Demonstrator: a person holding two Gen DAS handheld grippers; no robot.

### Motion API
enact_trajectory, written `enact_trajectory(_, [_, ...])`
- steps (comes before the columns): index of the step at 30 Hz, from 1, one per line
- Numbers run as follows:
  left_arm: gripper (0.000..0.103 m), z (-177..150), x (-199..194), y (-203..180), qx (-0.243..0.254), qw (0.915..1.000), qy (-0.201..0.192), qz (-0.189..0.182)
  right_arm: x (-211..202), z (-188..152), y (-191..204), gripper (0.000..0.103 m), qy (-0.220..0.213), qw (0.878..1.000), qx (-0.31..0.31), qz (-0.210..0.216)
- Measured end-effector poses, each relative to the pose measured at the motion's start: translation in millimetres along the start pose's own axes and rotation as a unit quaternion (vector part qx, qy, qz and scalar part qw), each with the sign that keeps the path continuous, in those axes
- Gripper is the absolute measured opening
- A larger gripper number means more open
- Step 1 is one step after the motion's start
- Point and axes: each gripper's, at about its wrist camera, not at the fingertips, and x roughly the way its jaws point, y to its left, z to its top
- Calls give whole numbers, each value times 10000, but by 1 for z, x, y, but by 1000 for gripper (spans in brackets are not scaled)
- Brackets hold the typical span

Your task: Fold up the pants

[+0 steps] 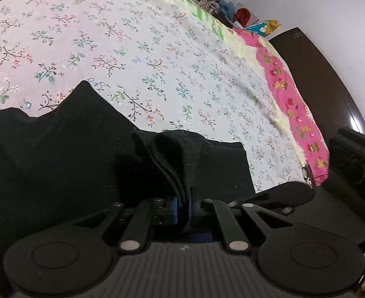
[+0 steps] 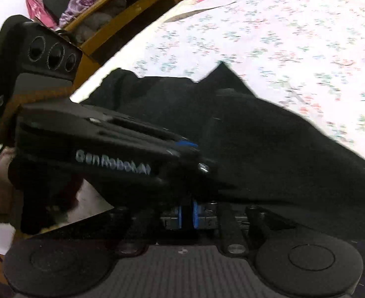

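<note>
The black pants [image 1: 53, 154] lie on a floral bedsheet [image 1: 137, 49] on the bed. In the left wrist view my left gripper [image 1: 184, 198] is shut on a bunched fold of the pants' edge, which rises between the blue pads. In the right wrist view the pants [image 2: 269, 149] spread across the middle, and my right gripper [image 2: 187, 213] has its blue pads close together with black cloth at them. The left gripper's body [image 2: 103, 159] sits just left of it, over the cloth.
A pink and yellow blanket border [image 1: 294, 104] runs along the bed's right side, with a dark wooden bed frame [image 1: 318, 79] and white wall beyond. A yellow wooden shelf [image 2: 122, 10] with clothes stands past the bed's far edge. The floral sheet [image 2: 294, 37] extends beyond the pants.
</note>
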Motion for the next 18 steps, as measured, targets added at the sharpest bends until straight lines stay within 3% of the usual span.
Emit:
enact_trajectory(4, [17, -2, -3, 0, 108, 9999, 52, 21, -24, 3, -10, 3, -114, 9991, -246, -325])
enact_trajectory(6, [17, -2, -4, 0, 118, 9999, 61, 20, -38, 11, -16, 17, -255, 9964, -594, -543])
enact_trajectory(9, [17, -2, -5, -2, 105, 9999, 47, -13, -42, 29, -28, 22, -370, 9944, -865, -483])
enact_trajectory(13, [17, -3, -9, -2, 209, 9998, 60, 8, -29, 46, -28, 29, -183, 9830, -1772, -449])
enact_trajectory(18, [17, -10, -12, 3, 166, 9998, 68, -28, -6, 75, -34, 59, 582, 9610, -2700, 145])
